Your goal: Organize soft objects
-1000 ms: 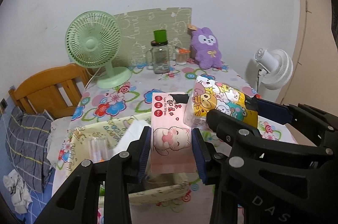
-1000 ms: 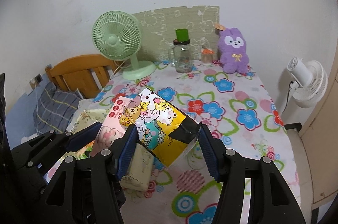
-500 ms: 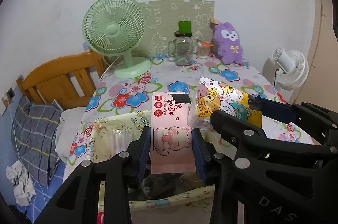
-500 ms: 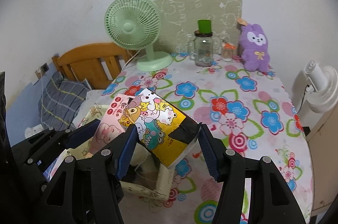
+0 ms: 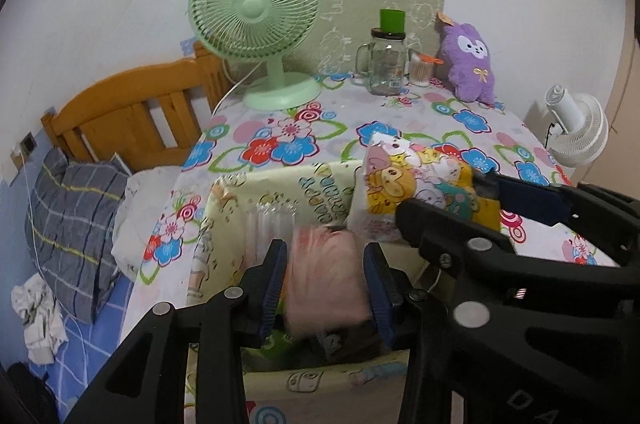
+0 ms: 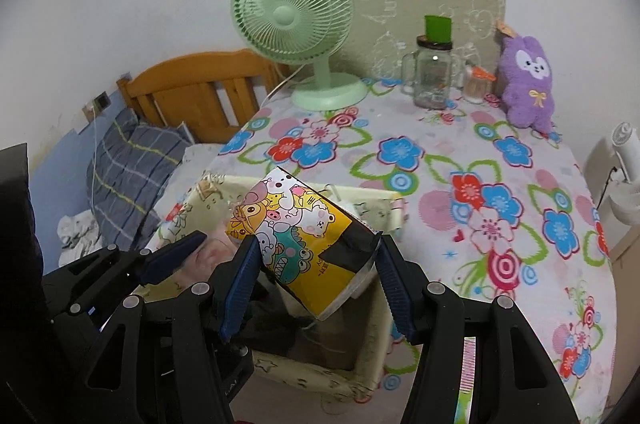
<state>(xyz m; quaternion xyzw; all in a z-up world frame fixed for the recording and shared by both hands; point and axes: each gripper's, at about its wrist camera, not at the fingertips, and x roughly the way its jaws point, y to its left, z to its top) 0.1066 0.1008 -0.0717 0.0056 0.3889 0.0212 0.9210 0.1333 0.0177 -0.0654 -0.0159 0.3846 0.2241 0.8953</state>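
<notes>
Over the fabric basket (image 5: 256, 184) on the surface, the left hand-held gripper (image 5: 326, 284) clamps a pink wipes pack (image 5: 326, 276), the right hand-held gripper (image 6: 316, 288) a cartoon tissue pack (image 6: 308, 236); both look light, squashy, best held mid-body.

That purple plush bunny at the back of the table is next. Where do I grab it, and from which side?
Grip the purple plush bunny across its round belly, coming in level from the table's front. It stands upright against the wall panel, so its back is blocked, and the small jar crowds its left. The ears look too floppy to hold. Both grippers are occupied for now.
</notes>
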